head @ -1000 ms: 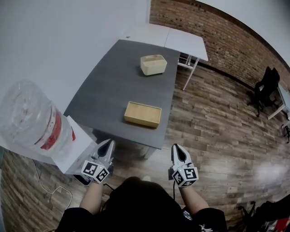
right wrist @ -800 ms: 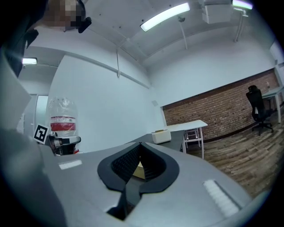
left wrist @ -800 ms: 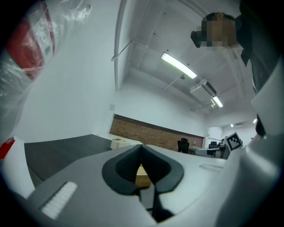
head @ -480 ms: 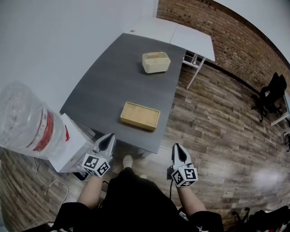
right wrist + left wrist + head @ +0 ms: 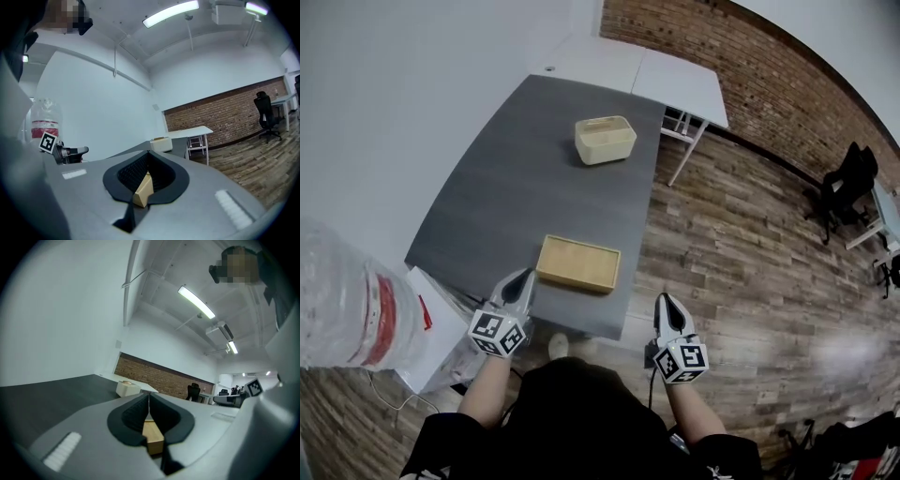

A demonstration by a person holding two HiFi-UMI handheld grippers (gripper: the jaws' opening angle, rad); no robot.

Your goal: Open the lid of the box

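A flat wooden box (image 5: 577, 263) lies near the front edge of the dark grey table (image 5: 487, 216). A cream box (image 5: 605, 139) stands at the table's far end. My left gripper (image 5: 525, 276) is shut, its tip just off the wooden box's near-left corner. My right gripper (image 5: 662, 300) is shut and empty, over the floor right of the table's front corner. In the left gripper view the left gripper (image 5: 149, 393) points at the wooden box (image 5: 152, 434), with the cream box (image 5: 127, 388) beyond. The right gripper (image 5: 148, 152) also faces the wooden box (image 5: 143, 190).
A water bottle (image 5: 347, 300) sits on a white dispenser (image 5: 427, 323) left of the table. A white table (image 5: 628, 70) adjoins the far end by a brick wall (image 5: 750, 66). A black chair (image 5: 848, 178) stands on the wooden floor (image 5: 741, 272).
The table and wooden box have drawn nearer to both grippers. The left gripper's tip now reaches the table's front edge beside the box. Both grippers stay shut.
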